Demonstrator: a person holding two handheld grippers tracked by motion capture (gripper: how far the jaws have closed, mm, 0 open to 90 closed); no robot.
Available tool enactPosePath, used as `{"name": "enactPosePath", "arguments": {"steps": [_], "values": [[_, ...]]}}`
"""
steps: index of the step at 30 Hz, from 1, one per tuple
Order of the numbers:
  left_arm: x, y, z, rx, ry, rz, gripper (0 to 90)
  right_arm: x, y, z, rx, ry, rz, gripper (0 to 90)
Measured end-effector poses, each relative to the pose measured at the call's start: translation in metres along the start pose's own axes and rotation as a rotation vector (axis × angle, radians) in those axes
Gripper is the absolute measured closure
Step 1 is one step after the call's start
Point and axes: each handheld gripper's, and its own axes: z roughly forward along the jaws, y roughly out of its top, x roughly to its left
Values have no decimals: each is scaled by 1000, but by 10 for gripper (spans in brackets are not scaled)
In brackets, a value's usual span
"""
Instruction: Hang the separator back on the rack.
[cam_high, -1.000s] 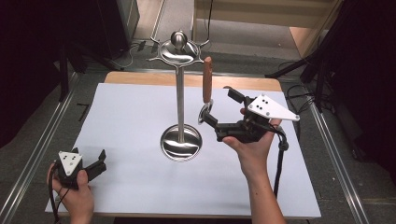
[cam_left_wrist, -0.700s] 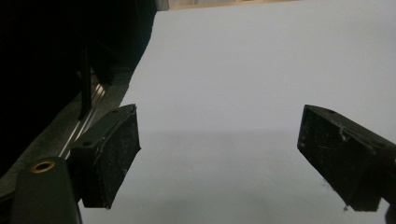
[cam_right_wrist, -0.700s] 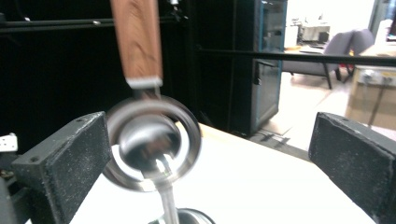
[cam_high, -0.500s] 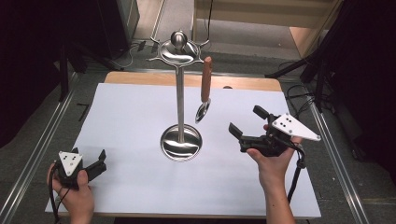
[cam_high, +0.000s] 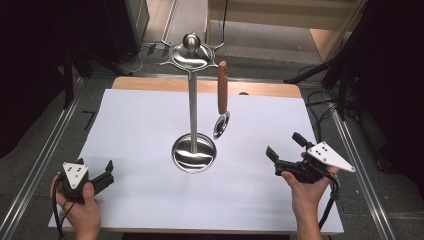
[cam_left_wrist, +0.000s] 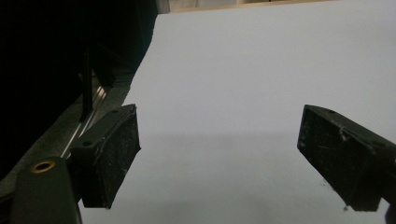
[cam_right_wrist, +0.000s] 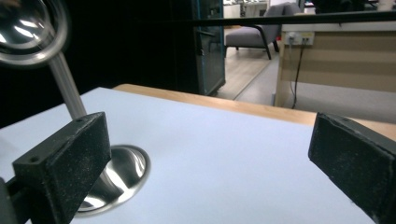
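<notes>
The spoon (cam_high: 221, 102) hangs by its wooden handle from the utensil stand (cam_high: 193, 107) at worktop (cam_high: 150, 125) centre; hanging appears complete. Right hand-held gripper (cam_high: 286, 152) sits well apart from it, jaws wide, empty. Left hand-held gripper (cam_high: 95, 172) rests open, empty, near the front-left corner.

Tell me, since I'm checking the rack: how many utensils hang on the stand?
1: a wooden-handled spoon hangs from the right side of the stand, bowl down, above the white table.
</notes>
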Motion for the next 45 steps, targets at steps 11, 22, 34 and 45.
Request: {"name": "enactPosePath", "arguments": {"steps": [11, 22, 34, 45], "values": [[0, 0, 0, 4, -1, 10, 139, -25, -38, -19, 24, -62, 43, 0], [0, 0, -1, -6, -1, 3, 139, -47, -67, -41, 70, -127, 68, 0], [1, -1, -2, -22, -7, -5, 139, -68, -85, -68, 106, -193, 95, 0], [0, -2, -4, -37, -9, 1, 139, -80, -92, -94, 153, -232, 110, 0]]}}
